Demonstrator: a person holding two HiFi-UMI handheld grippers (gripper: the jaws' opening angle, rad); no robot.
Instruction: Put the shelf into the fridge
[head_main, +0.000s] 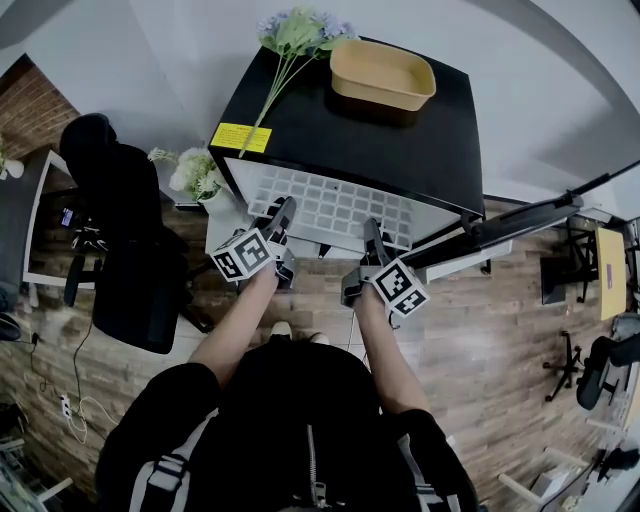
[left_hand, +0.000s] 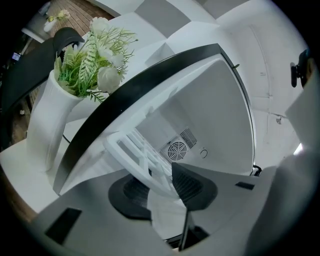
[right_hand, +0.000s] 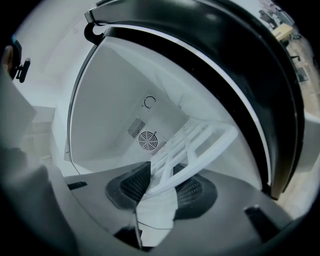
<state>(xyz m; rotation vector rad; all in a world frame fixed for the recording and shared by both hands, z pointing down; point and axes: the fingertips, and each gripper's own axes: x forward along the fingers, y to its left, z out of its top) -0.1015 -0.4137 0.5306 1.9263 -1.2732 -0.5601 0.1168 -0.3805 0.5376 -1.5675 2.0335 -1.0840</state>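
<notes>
Left hand-held gripper (left_hand: 162, 184), right hand-held gripper (right_hand: 165, 189) clamping shelf (head_main: 340, 205) edge, fridge (head_main: 330, 125) open beyond

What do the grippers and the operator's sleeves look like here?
Left gripper and right gripper have dark bodies, and each carries a white cube with black square markers. The jaws are pale grey with rounded, black, ribbed pads. No cables are visible. The person wears a black top with sleeves ending near the elbow.
</notes>
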